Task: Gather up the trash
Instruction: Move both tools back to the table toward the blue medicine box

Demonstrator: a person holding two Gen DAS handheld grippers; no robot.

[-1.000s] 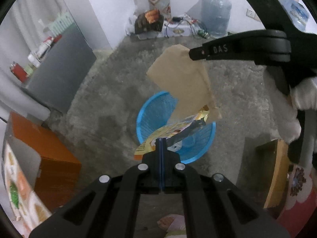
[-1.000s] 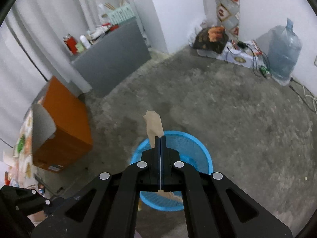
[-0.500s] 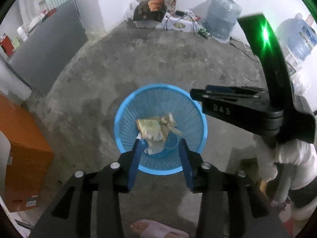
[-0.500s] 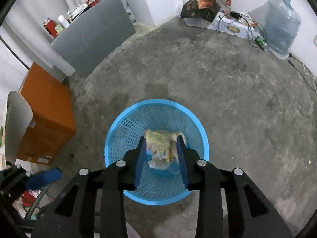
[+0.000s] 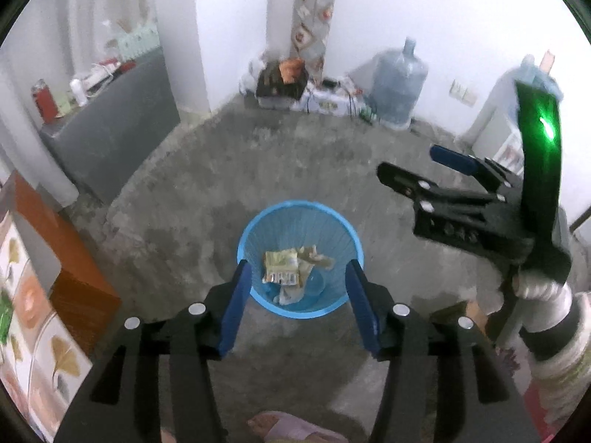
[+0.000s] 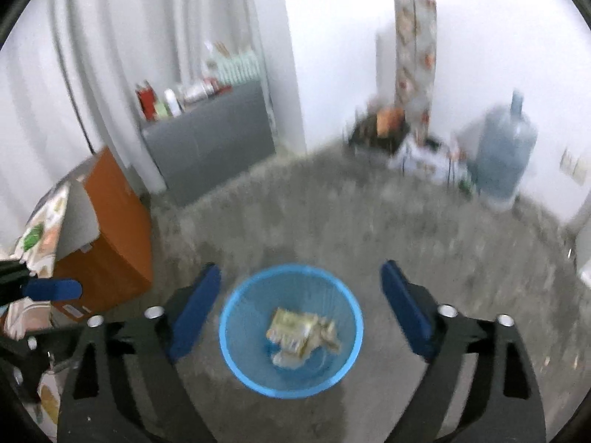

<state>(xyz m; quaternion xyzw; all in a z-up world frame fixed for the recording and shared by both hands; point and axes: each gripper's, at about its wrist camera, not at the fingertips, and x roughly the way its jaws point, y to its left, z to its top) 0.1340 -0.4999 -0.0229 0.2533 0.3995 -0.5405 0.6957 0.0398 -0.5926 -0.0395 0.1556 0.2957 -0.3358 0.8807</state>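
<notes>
Bare grey concrete floor (image 5: 192, 199), clutter along the far wall. My left gripper (image 5: 299, 306) is spread wide and empty above the blue basket (image 5: 258, 229); my right gripper (image 6: 301, 308) likewise, though that view is blurred. The trash (image 5: 284, 269) lies in the basket. I judge the drop done; next I need another piece to find.

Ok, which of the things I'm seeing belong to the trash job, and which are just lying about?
Part of the job:
- blue basket
- wrappers and paper lying inside it
- left claw, open and empty
- right claw, open and empty

Just lying about:
- water jug
- orange box
- grey cabinet with bottles on top
- clutter by the far wall
</notes>
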